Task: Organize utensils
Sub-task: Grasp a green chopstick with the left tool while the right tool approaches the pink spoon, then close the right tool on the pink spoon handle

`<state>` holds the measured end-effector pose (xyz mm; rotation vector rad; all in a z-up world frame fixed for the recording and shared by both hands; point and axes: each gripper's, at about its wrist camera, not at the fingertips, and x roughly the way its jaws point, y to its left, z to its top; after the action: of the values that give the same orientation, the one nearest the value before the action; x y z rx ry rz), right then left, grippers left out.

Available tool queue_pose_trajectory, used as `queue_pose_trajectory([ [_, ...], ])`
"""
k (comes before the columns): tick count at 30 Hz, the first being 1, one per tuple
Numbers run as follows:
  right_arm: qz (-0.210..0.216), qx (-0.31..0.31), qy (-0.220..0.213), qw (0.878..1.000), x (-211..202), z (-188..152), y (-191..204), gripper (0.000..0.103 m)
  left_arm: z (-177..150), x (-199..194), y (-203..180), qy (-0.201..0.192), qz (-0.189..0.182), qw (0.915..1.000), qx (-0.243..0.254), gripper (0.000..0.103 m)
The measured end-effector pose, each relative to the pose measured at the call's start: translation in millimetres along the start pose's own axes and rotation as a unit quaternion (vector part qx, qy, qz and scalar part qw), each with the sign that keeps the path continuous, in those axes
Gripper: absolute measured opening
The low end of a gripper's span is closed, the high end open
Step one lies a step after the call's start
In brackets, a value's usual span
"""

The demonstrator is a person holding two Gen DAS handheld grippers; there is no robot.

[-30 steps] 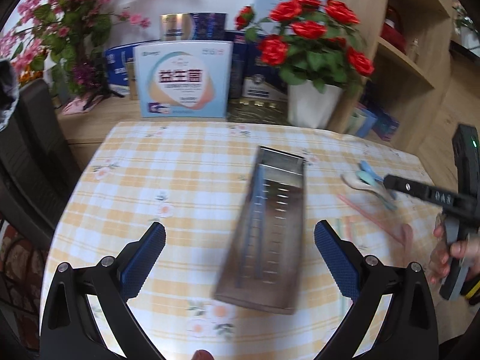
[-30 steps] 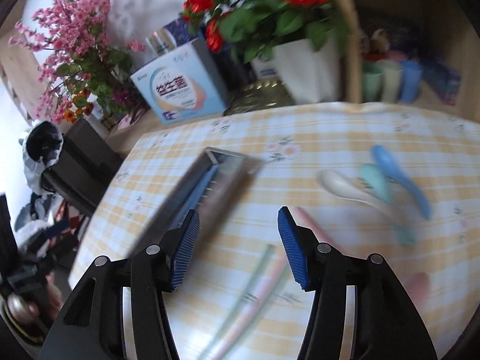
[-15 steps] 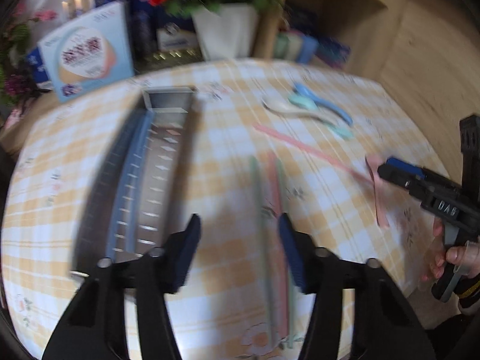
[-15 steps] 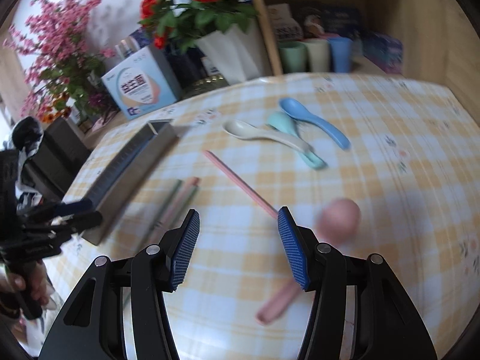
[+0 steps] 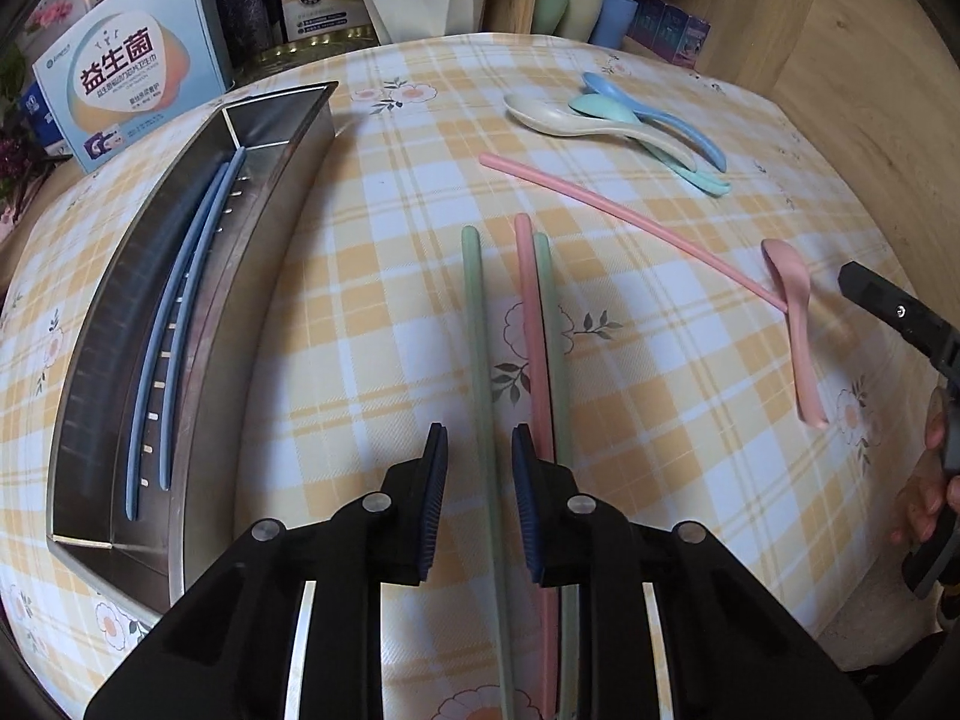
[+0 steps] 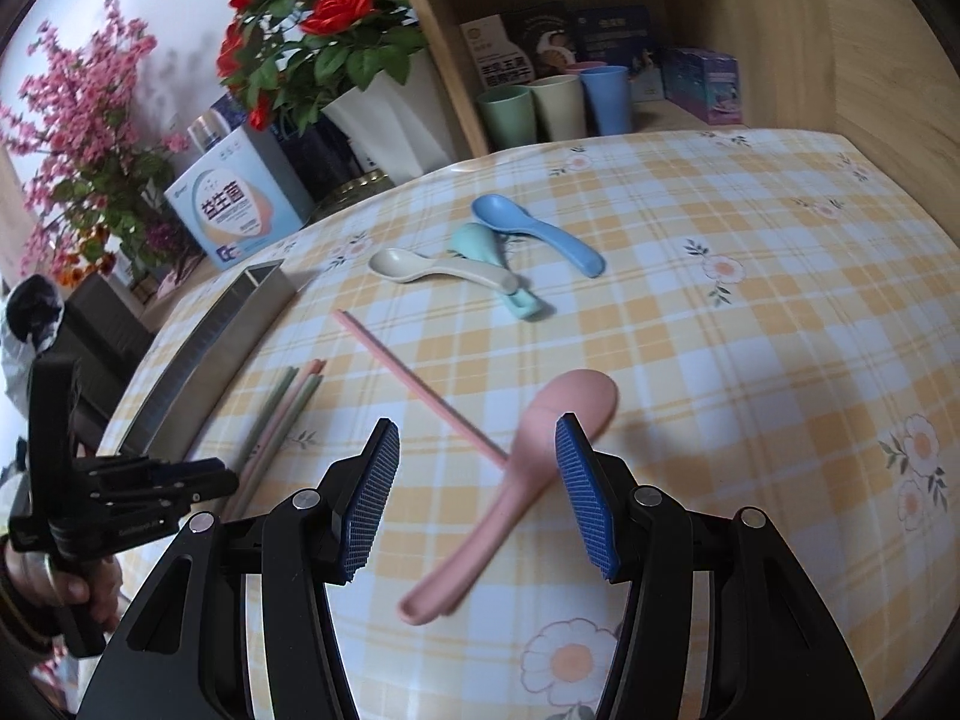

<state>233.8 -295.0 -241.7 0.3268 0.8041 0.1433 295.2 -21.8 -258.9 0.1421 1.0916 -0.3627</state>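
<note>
1. A checked tablecloth (image 5: 372, 276) is spread before a wooden shelf (image 6: 780, 30).
2. Two blue chopsticks (image 5: 174, 324) are held in a steel tray (image 5: 198, 354).
3. Spoons (image 6: 480, 264) lie loose.
4. A green chopstick (image 5: 480, 360) is straddled, unpinched, by the left gripper (image 5: 477, 504), just narrowed.
5. The pink spoon (image 6: 522, 480) is flanked by the spread right gripper (image 6: 477, 498).

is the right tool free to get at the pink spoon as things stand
Probably yes. The right tool stands open just above the pink spoon, whose handle lies between its pads. Nothing covers the spoon; only the tip of a pink chopstick meets its neck, which might get nudged.
</note>
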Motion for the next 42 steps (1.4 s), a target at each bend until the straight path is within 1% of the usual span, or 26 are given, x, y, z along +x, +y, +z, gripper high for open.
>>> queue_pose_trajectory([
  [5,-0.005,0.011,0.004,1.0,2,-2,-5,0.053,1,1,-6,-0.002,0.021,0.9998,0.007,0.021],
  [8,-0.006,0.011,0.005,1.0,2,-3,-5,0.053,0,1,-10,-0.008,0.035,0.9994,0.001,0.021],
  [9,-0.006,0.01,0.005,1.0,3,-3,-4,0.053,-1,1,-9,-0.012,0.037,0.9992,-0.007,0.019],
  [10,-0.005,0.009,0.007,1.0,3,-3,-3,0.053,-1,0,-8,-0.014,0.041,0.999,-0.013,0.008],
  [11,-0.004,0.008,0.008,1.0,3,-4,-2,0.053,-2,0,-5,-0.016,0.041,0.9987,-0.025,0.006],
  [13,-0.003,0.005,0.012,1.0,4,-5,0,0.053,-3,-1,-1,-0.02,0.032,0.9982,-0.048,0.006],
  [18,-0.004,0.005,0.015,1.0,3,-5,2,0.053,-8,-12,3,-0.036,0.018,0.9968,-0.07,0.006],
  [24,-0.005,0.021,0.02,1.0,-2,-8,-1,0.053,-7,-42,5,-0.081,0.022,0.9934,-0.078,0.006],
  [28,-0.003,0.038,0.033,0.999,-1,-14,-6,0.053,-9,-55,1,-0.1,0.017,0.9914,-0.083,0.006],
  [31,0.003,0.051,0.044,0.998,5,-17,-11,0.053,-11,-56,-1,-0.103,0.006,0.991,-0.084,0.006],
  [34,-0.003,0.05,0.058,0.997,15,-19,-12,0.052,-15,-56,-5,-0.102,-0.001,0.9914,-0.082,0.006],
  [38,-0.018,0.034,0.066,0.997,27,-18,-12,0.052,-18,-57,-5,-0.105,-0.009,0.9908,-0.085,0.006],
  [42,-0.039,-0.002,0.067,0.997,34,-16,-3,0.052,-20,-58,-2,-0.109,-0.016,0.9898,-0.09,0.006],
])
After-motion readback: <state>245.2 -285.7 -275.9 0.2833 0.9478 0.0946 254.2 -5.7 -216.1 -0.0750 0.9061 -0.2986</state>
